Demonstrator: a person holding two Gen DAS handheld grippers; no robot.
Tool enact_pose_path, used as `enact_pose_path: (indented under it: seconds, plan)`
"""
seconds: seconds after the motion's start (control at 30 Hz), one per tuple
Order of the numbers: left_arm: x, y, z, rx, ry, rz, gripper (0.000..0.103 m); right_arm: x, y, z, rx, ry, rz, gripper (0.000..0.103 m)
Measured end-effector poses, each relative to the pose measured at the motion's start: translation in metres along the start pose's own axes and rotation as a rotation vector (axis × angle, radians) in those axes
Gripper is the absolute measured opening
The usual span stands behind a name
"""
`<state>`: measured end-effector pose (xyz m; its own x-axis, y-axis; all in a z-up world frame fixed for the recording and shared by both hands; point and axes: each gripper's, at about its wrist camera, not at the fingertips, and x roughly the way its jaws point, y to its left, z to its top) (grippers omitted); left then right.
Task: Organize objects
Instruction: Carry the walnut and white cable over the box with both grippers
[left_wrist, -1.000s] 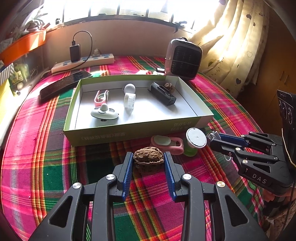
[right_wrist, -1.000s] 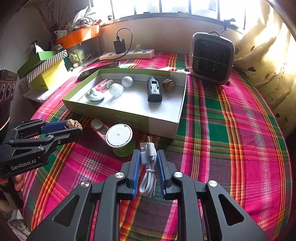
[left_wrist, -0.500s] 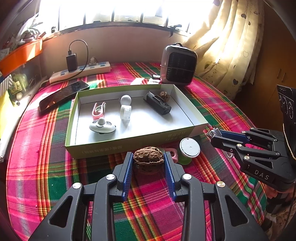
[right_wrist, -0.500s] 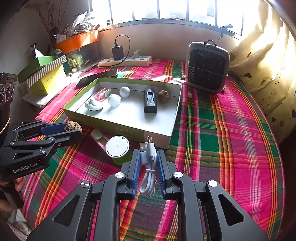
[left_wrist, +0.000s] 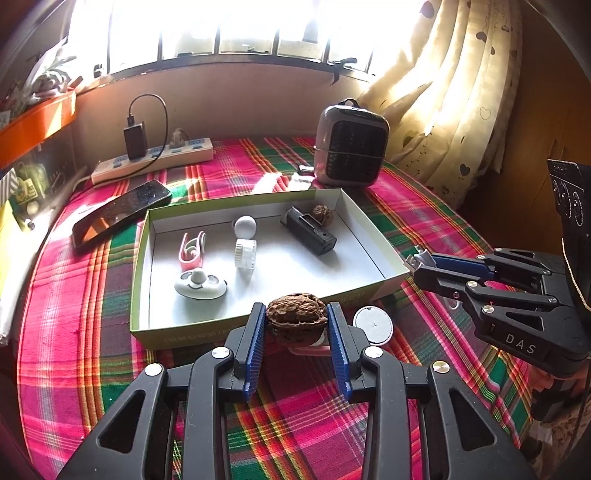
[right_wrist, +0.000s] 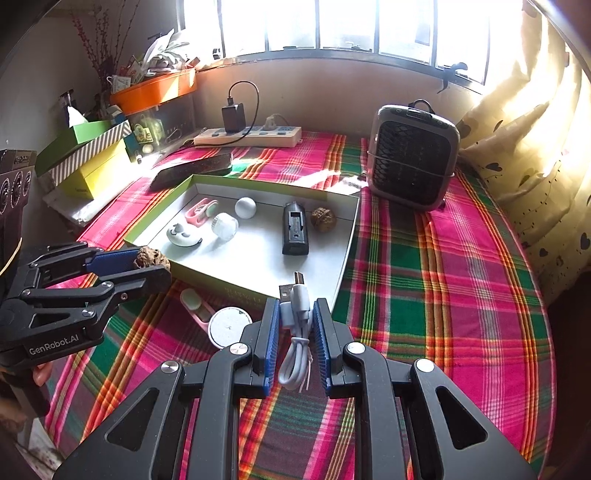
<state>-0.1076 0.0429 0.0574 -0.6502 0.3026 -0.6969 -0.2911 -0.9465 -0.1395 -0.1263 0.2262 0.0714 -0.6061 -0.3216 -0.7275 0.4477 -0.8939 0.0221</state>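
Both hands are busy w/ stuff to tidy. The left gripper (left_wrist: 296, 320) has its fingers squeezed on a walnut (left_wrist: 296, 322), held up off the plaid cloth (left_wrist: 295, 424) on the worktop. The right gripper (right_wrist: 294, 325) has its fingers shut tight on a folded white USB cable (right_wrist: 295, 332); the cable's long way runs along the fingers, plug end poking out toward the box.

The green box (left_wrist: 173, 334) w/ the white inside lies just past both grippers, on the far side. The walnut hangs right over its near wall, so I think the left hand is nearer to dropping its thing in. Another walnut (left_wrist: 322, 215) already sits in the far right corner, beside a black gadget (left_wrist: 308, 235). The cable hangs near the box's near right corner.

A round white lid on a green pot (right_wrist: 229, 327) and a pink thing (right_wrist: 195, 306) lie on the cloth, outside the box.
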Motion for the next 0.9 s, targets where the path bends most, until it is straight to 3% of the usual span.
enact_pose_path:
  seconds: [0.9]
  plan:
    - [0.049,0.014,0.033,-0.005,0.033,0.017,0.031,0.063,-0.023,0.053,0.101,0.055,-0.038,0.02]
